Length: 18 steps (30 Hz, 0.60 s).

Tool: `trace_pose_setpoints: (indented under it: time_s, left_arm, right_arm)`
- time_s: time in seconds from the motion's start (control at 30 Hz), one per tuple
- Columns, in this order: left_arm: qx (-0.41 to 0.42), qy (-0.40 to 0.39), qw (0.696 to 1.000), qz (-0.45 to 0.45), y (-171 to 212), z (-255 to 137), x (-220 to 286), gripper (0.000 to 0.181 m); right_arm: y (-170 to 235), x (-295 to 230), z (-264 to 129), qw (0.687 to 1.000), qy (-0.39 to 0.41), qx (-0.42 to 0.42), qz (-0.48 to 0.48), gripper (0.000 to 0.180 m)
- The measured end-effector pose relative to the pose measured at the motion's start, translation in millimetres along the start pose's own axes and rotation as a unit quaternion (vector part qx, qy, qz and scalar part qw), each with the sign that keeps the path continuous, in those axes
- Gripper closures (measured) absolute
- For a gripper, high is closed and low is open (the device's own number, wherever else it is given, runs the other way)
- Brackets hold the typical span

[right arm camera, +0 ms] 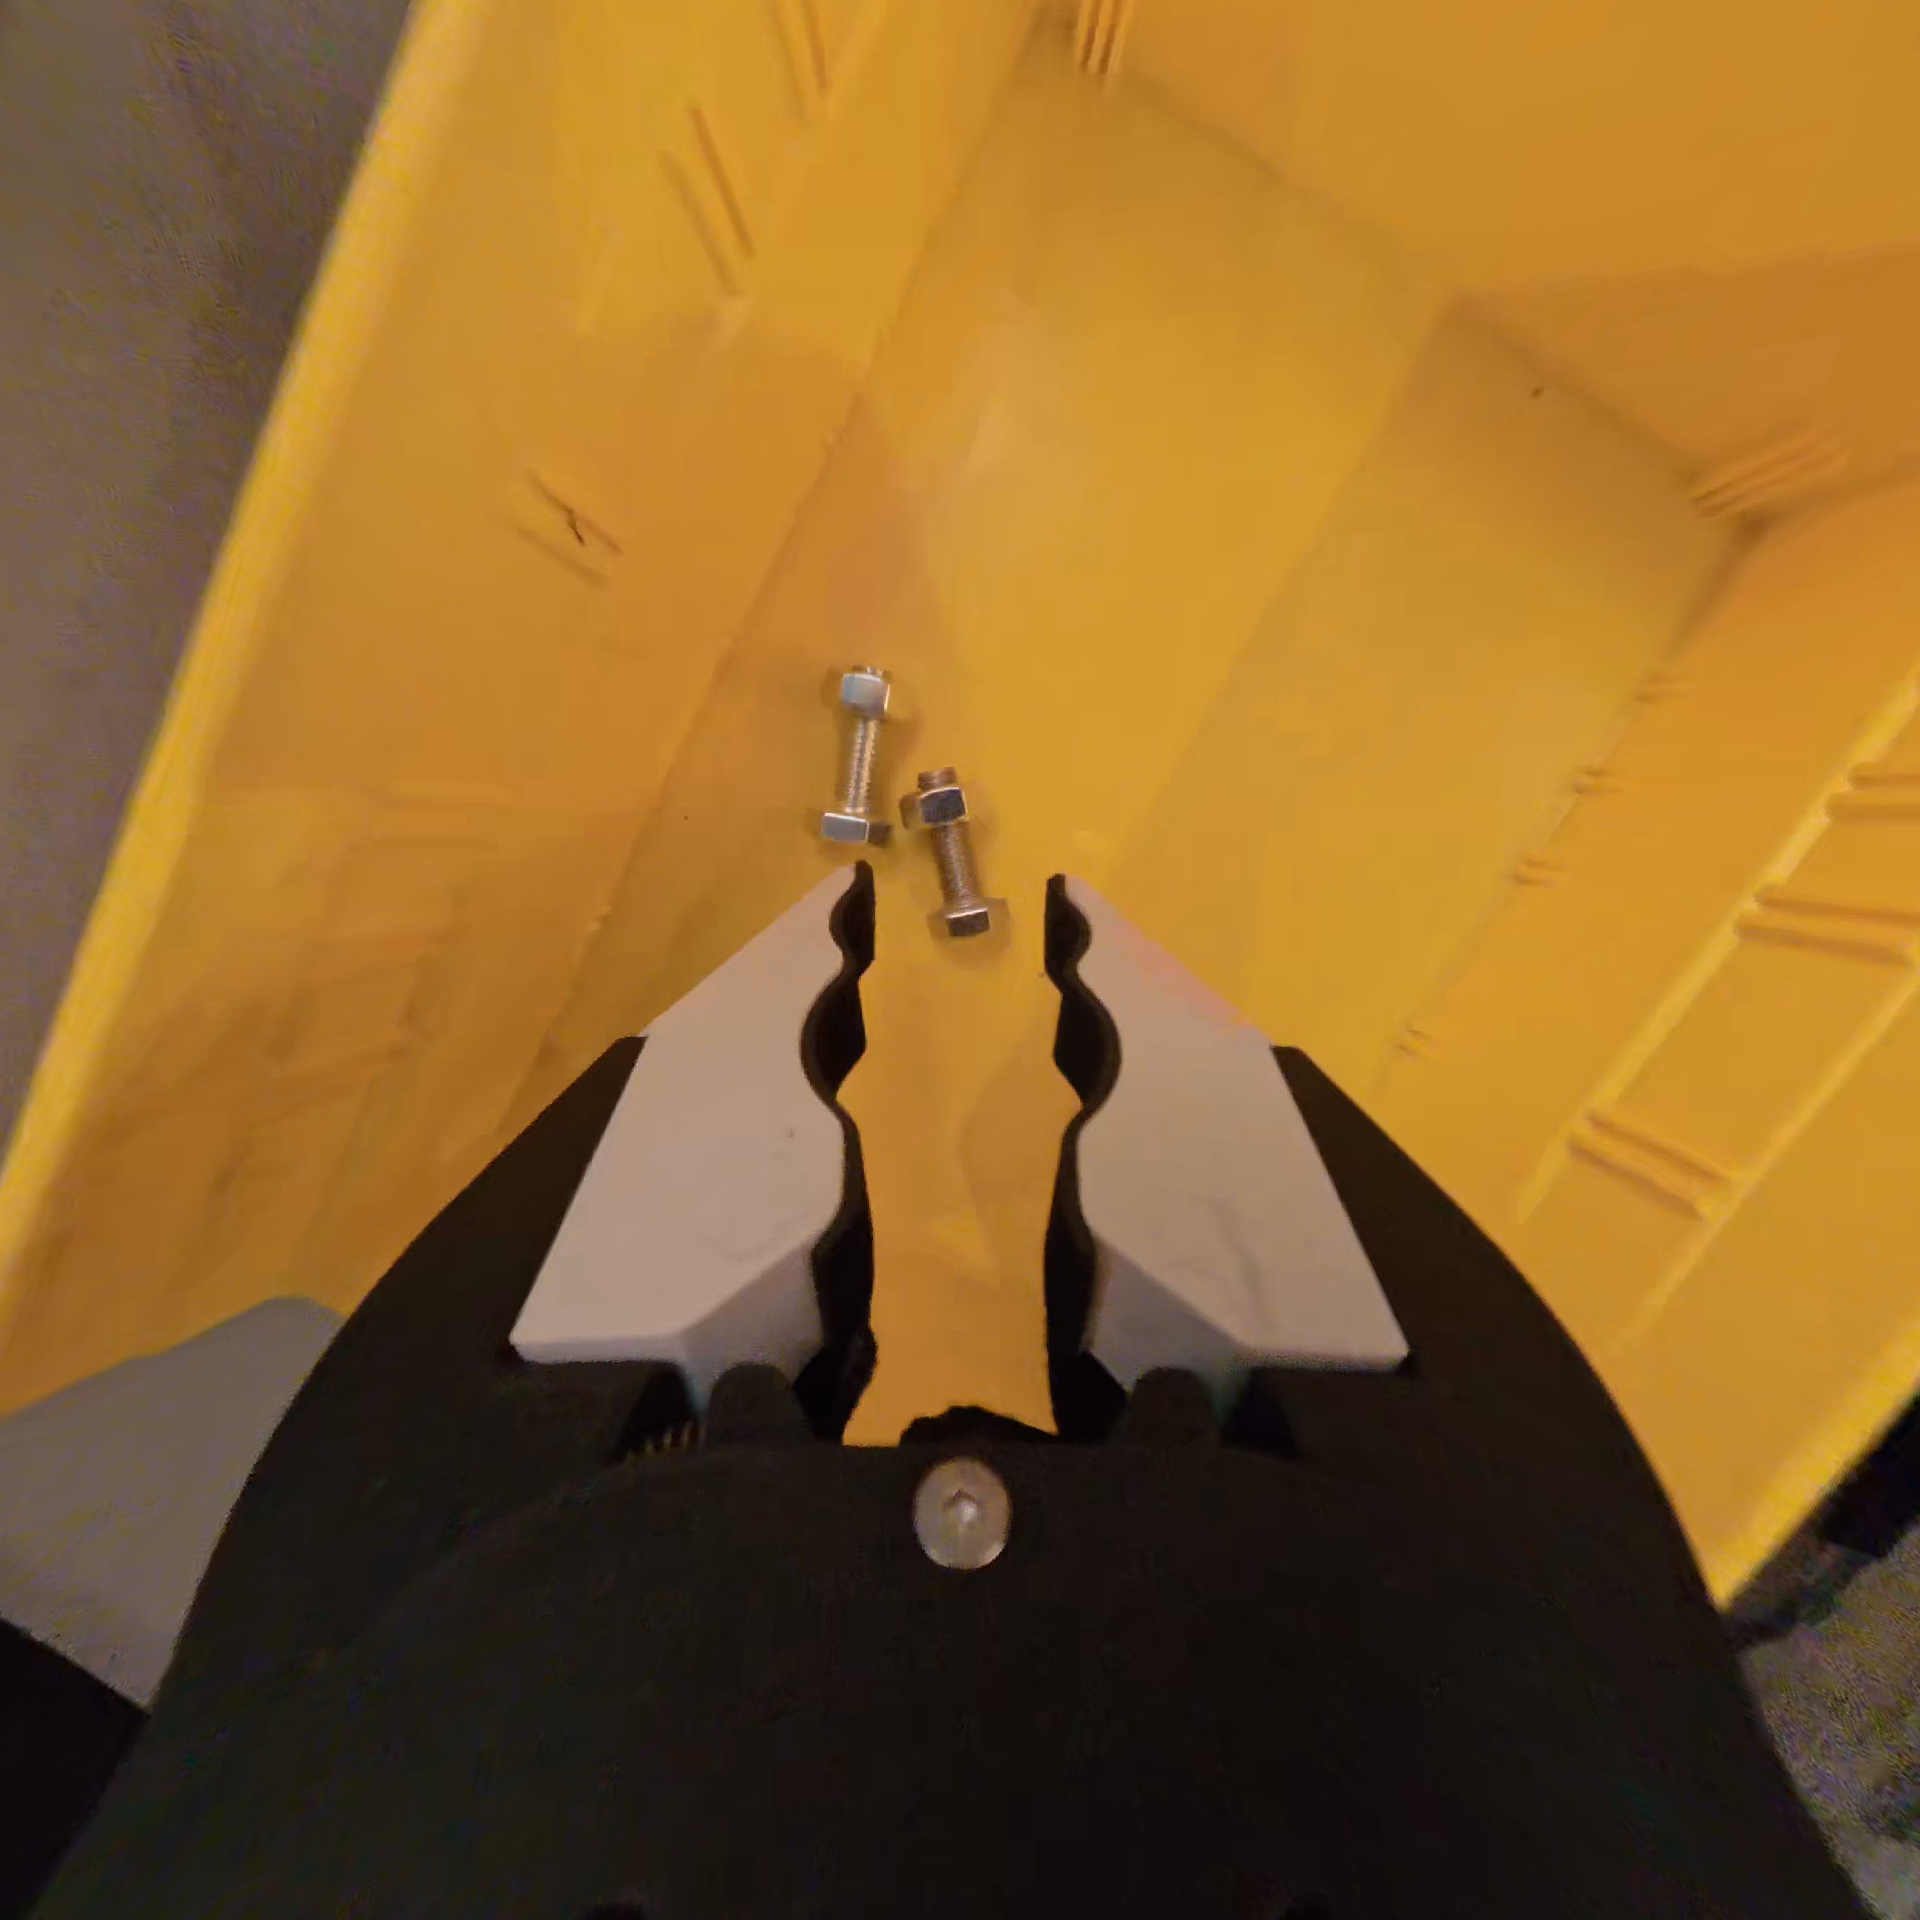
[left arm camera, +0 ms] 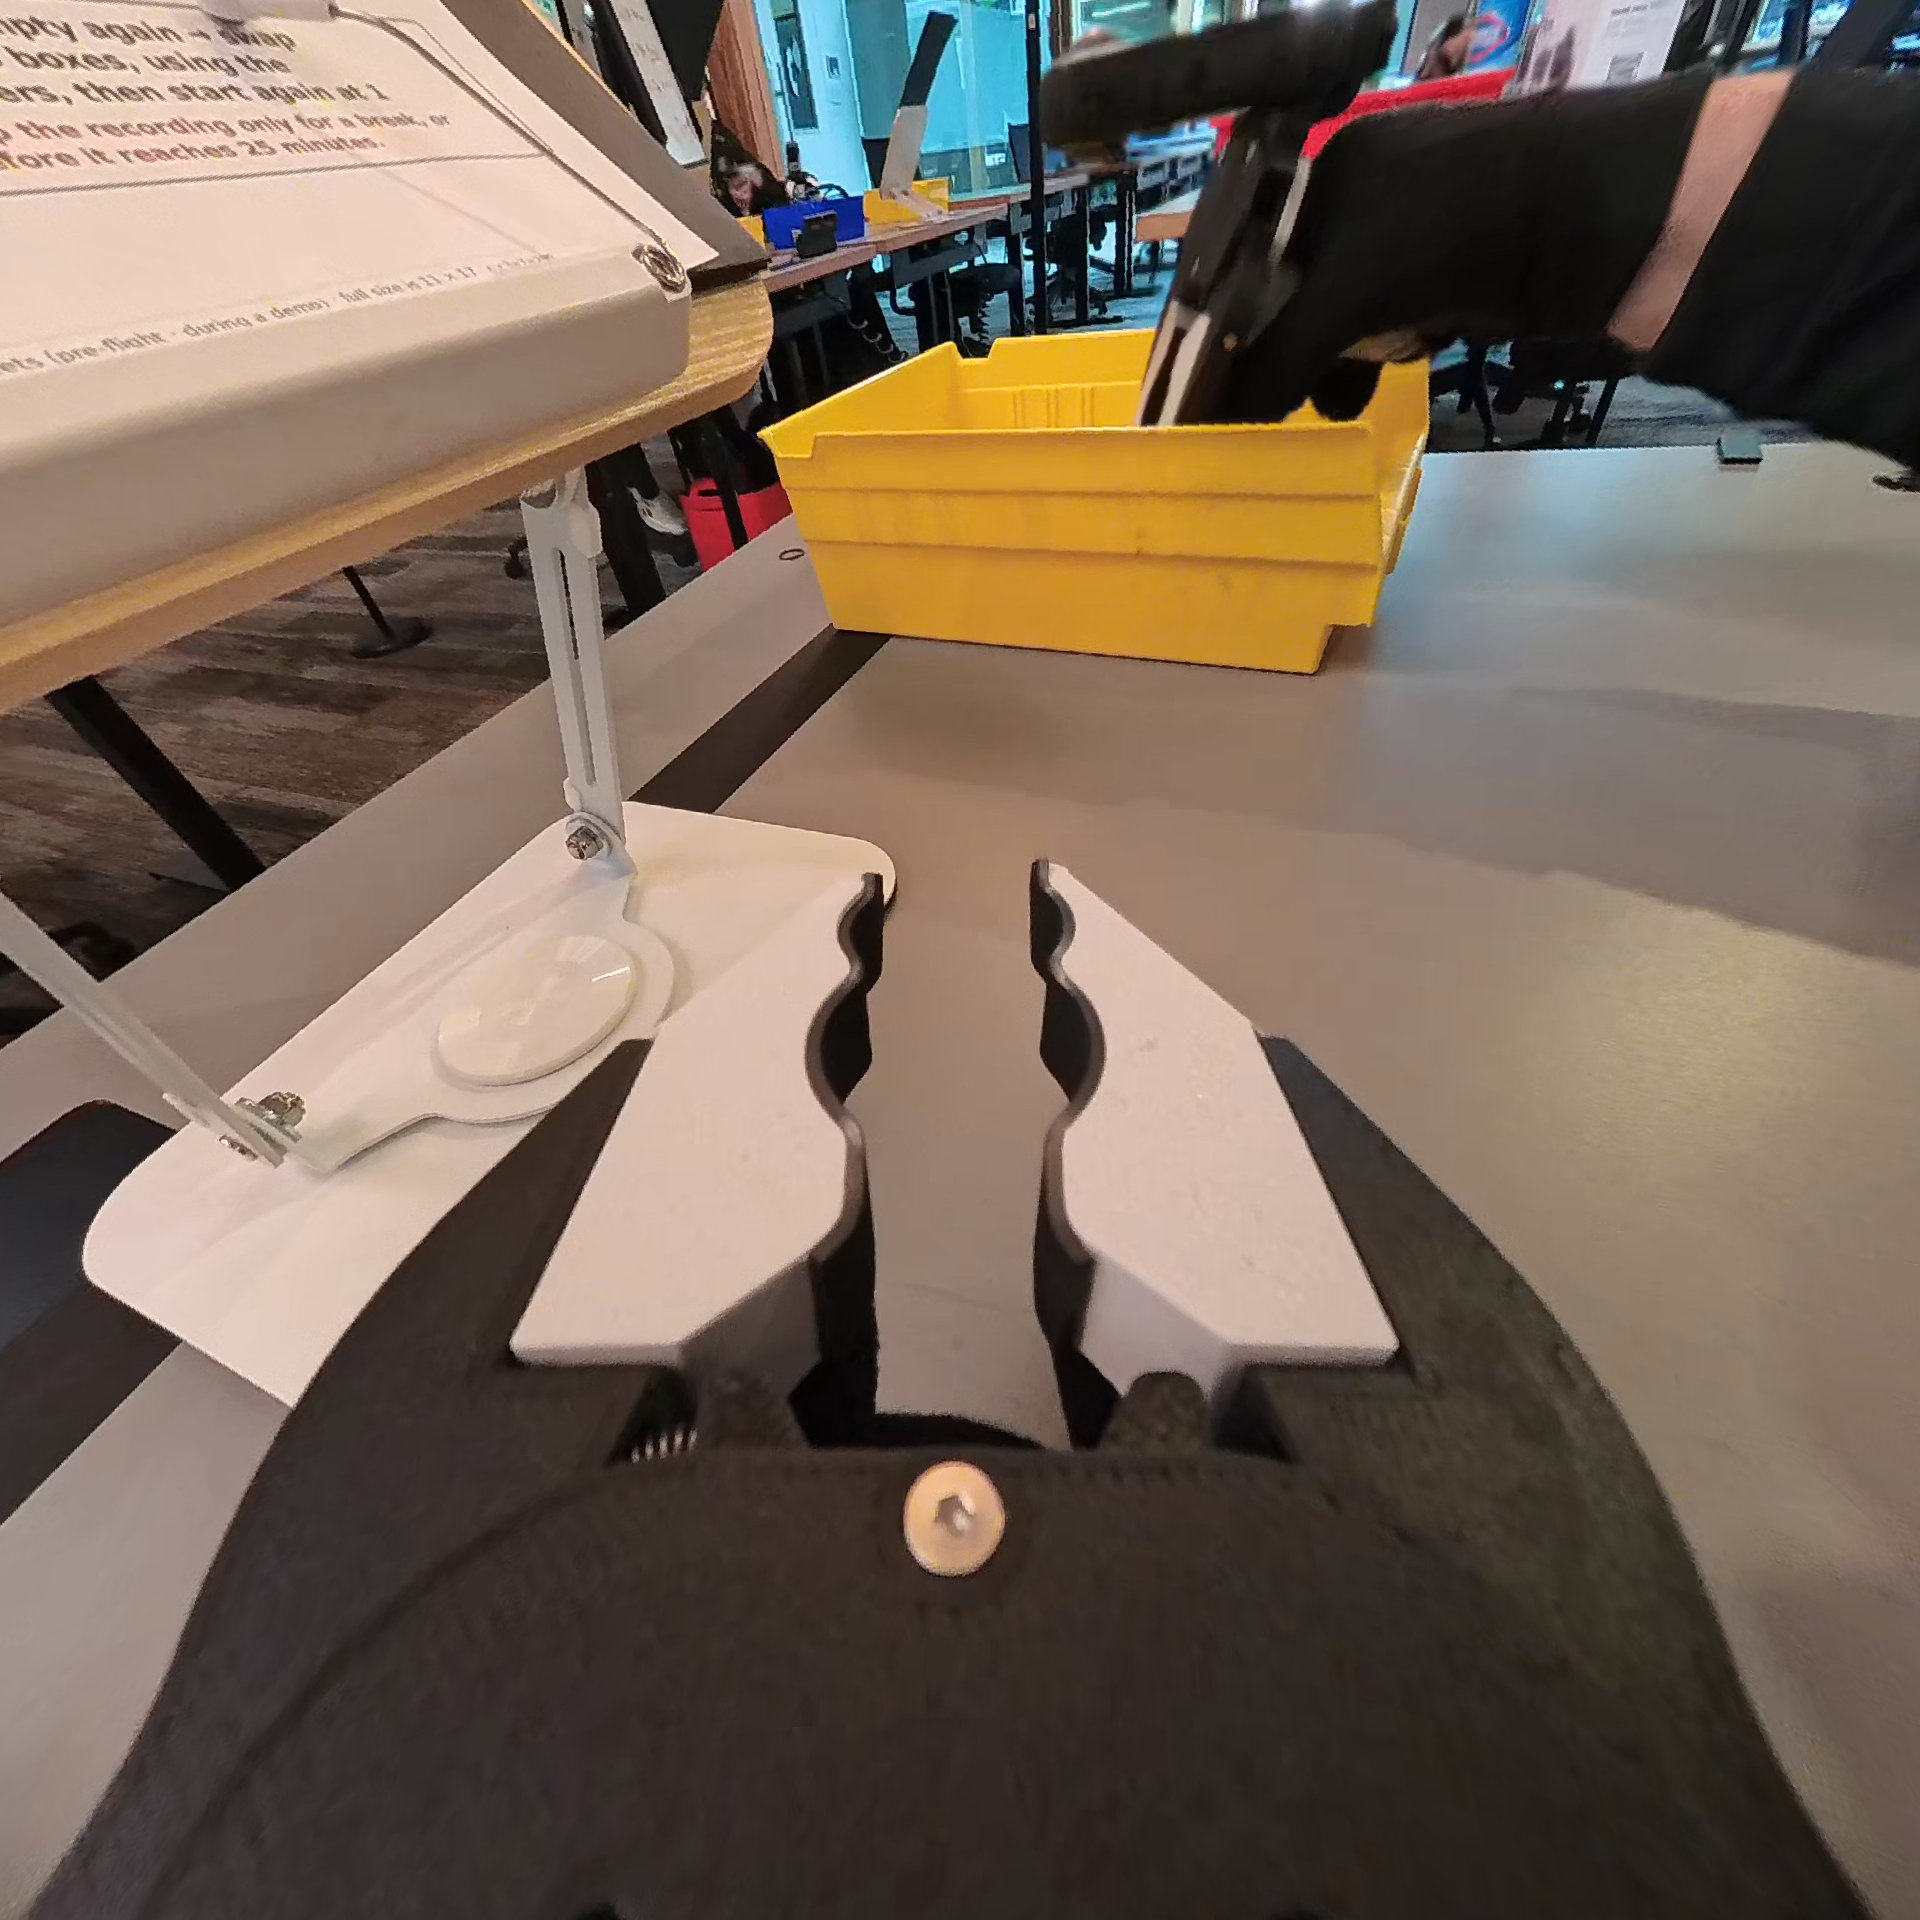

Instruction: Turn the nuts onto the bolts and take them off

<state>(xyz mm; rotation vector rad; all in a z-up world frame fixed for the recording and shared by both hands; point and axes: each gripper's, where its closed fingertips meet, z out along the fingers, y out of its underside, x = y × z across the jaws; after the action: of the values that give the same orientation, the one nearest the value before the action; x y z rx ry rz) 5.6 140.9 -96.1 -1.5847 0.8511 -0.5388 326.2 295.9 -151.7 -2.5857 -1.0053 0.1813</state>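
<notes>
Two silver bolts, each with a nut threaded on, lie on the floor of a yellow bin (right arm camera: pixel 1351 727). The left bolt (right arm camera: pixel 860 756) lies just beyond the left fingertip. The right bolt (right arm camera: pixel 951 868) lies just ahead of the gap between the fingertips. My right gripper (right arm camera: pixel 956 883) is open and empty, reaching down into the bin. In the left wrist view the yellow bin (left arm camera: pixel 1091 540) stands on the grey table, with a black-gloved hand (left arm camera: pixel 1455 239) holding the right gripper inside it. My left gripper (left arm camera: pixel 958 883) is open and empty, low over the table.
A white stand base (left arm camera: pixel 499 1039) sits on the table just left of my left gripper and carries a tilted board with a printed sheet (left arm camera: pixel 291 239) overhead. The grey table (left arm camera: pixel 1558 987) extends to the right. Other desks and bins show far behind.
</notes>
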Motion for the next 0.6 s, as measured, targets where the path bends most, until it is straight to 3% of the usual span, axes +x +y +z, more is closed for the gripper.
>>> trace_pose_setpoints:
  time_s: [0.13,0.23,0.33,0.47,0.53,0.6]
  left_arm:
    - [-0.001,0.0,1.0,0.0,1,0,-1,0.154]
    - [-0.004,0.0,1.0,0.001,2,1,0,0.154]
    - [-0.009,0.001,1.0,0.004,4,3,1,0.154]
    - [-0.019,-0.001,1.0,0.014,7,3,1,0.154]
    - [-0.019,-0.005,1.0,0.019,6,2,0,0.155]
    - [-0.018,-0.019,0.999,0.026,1,0,-4,0.155]
  right_arm:
    - [-39,-11,-48,0.997,0.027,0.067,-0.025,0.149]
    - [-84,-49,-101,0.984,0.013,0.166,-0.07,0.152]
    - [-124,-122,-161,0.945,-0.057,0.295,-0.129,0.159]
    - [-138,-223,-239,0.851,-0.188,0.45,-0.195,0.169]
    - [-137,-239,-251,0.83,-0.184,0.479,-0.219,0.171]
    - [-136,-247,-247,0.83,-0.186,0.47,-0.237,0.17]
